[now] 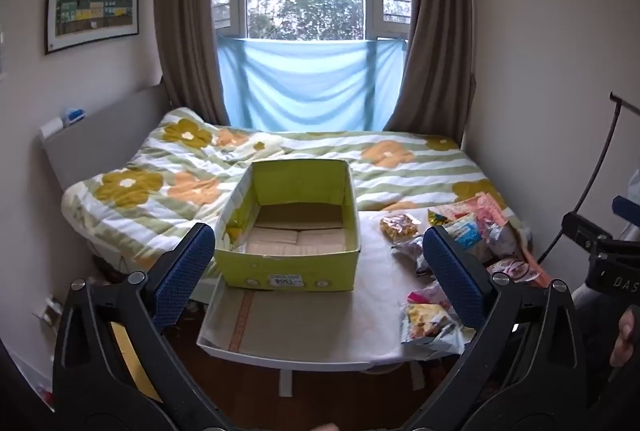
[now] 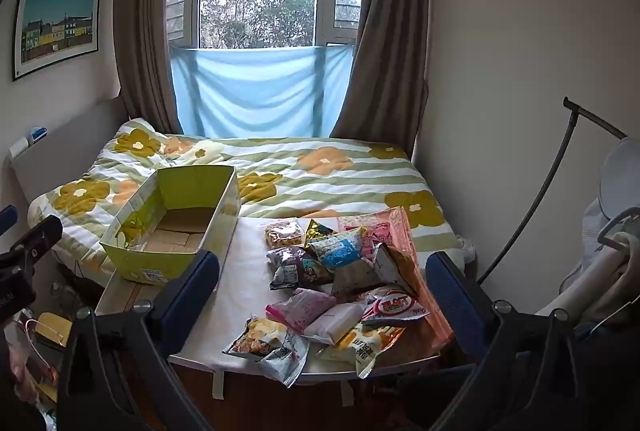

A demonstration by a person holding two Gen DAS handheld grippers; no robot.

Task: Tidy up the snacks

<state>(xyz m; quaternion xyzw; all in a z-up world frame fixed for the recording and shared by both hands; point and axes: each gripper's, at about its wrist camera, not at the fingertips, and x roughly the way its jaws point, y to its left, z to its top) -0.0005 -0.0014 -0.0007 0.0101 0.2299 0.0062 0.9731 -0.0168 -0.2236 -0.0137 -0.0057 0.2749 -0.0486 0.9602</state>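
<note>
An open, empty yellow-green cardboard box [image 1: 288,231] stands on the left half of a small white table [image 1: 304,327]; it also shows in the right wrist view [image 2: 172,227]. A heap of several snack packets [image 2: 344,283] lies on the table's right half [image 1: 452,251]. My left gripper [image 1: 320,279] is open and empty, held back from the table in front of the box. My right gripper [image 2: 324,295] is open and empty, held back from the table in front of the snack heap. Part of the right gripper shows at the right edge of the left wrist view [image 1: 600,247].
A bed with a flowered striped quilt [image 1: 280,159] lies right behind the table, under a curtained window. Walls close in on both sides. A black curved stand [image 2: 560,191] and a chair with cloth stand at the right. Bags lie on the floor at the left [image 2: 44,331].
</note>
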